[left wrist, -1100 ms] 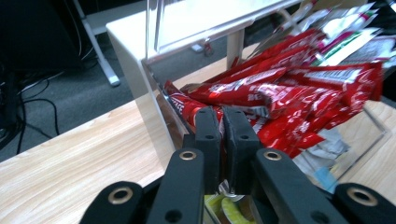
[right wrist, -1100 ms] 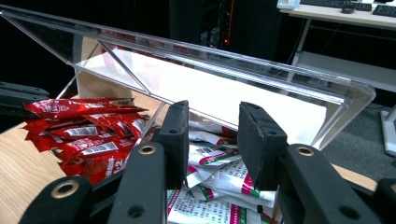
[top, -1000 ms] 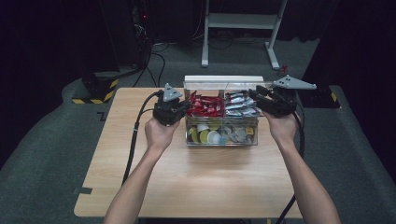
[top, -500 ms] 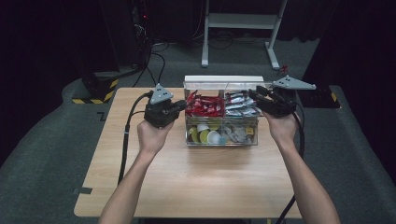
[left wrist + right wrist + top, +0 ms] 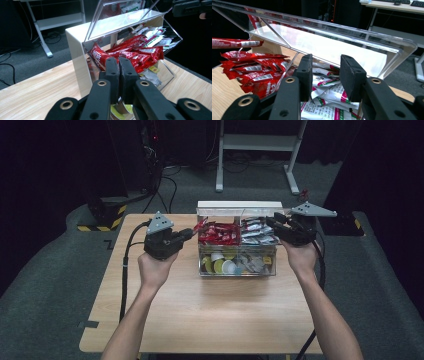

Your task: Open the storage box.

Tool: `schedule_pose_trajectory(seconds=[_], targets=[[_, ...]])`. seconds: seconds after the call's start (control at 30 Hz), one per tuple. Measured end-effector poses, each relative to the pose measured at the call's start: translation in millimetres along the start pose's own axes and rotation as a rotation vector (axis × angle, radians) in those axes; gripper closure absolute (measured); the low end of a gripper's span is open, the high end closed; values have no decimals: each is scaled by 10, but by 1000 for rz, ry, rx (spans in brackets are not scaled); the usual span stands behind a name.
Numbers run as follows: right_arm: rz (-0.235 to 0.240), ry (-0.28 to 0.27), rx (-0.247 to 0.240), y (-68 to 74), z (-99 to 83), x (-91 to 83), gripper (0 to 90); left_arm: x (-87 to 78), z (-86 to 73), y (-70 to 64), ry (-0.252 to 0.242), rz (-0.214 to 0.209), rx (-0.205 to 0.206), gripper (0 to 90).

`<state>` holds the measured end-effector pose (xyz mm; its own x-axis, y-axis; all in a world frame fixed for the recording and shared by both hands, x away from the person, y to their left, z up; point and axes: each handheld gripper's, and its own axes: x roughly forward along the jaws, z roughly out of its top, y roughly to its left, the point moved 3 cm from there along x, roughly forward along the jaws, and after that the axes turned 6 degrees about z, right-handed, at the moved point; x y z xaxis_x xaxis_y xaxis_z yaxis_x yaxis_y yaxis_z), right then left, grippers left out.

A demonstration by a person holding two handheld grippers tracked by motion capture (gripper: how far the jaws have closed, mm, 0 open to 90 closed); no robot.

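Clear-walled organiser box (image 5: 236,270) with a white back wall stands at the far middle of the wooden table (image 5: 200,315), its back close to the table's far edge, with a wide bare stretch of tabletop on the near side and narrower bare strips to its left and right. Its transparent lid (image 5: 332,37) stands raised and tilted, the front edge hanging over the upper compartments, so the way in is from the front under that edge. The upper tier is split by a clear divider: red sachets (image 5: 218,233) fill the left part, some poking out past the left wall, and white sachets (image 5: 257,231) with green and pink print lie in the right part. Below them, round capsules (image 5: 223,265) sit in the lower front compartment. The left gripper (image 5: 189,234) is held just off the box's left wall at the level of the red sachets, apart from them, its jaws pressed together with nothing between them, as the left gripper view shows. The right gripper (image 5: 272,221) hovers at the box's upper right corner over the white sachets; in the right gripper view its jaws stand moderately apart, empty, under the lid's front edge with the white sachets just beyond them.
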<state>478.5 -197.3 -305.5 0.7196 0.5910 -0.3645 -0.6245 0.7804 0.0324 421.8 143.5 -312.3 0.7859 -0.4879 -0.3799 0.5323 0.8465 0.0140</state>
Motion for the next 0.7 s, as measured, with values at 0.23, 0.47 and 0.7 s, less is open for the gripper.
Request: schedule_pose_trajectory(seconds=[0.23,0.47,0.7], targets=[[0,2,4,-7,0,4,628,-118,-16,12,-12,-9,-1,868],[-2,2,4,-8,-2,7,627,-254,-29,33,-29,-13,-2,868],[0,4,5,-7,-2,5,628,-364,-57,59,-46,-7,-8,868]])
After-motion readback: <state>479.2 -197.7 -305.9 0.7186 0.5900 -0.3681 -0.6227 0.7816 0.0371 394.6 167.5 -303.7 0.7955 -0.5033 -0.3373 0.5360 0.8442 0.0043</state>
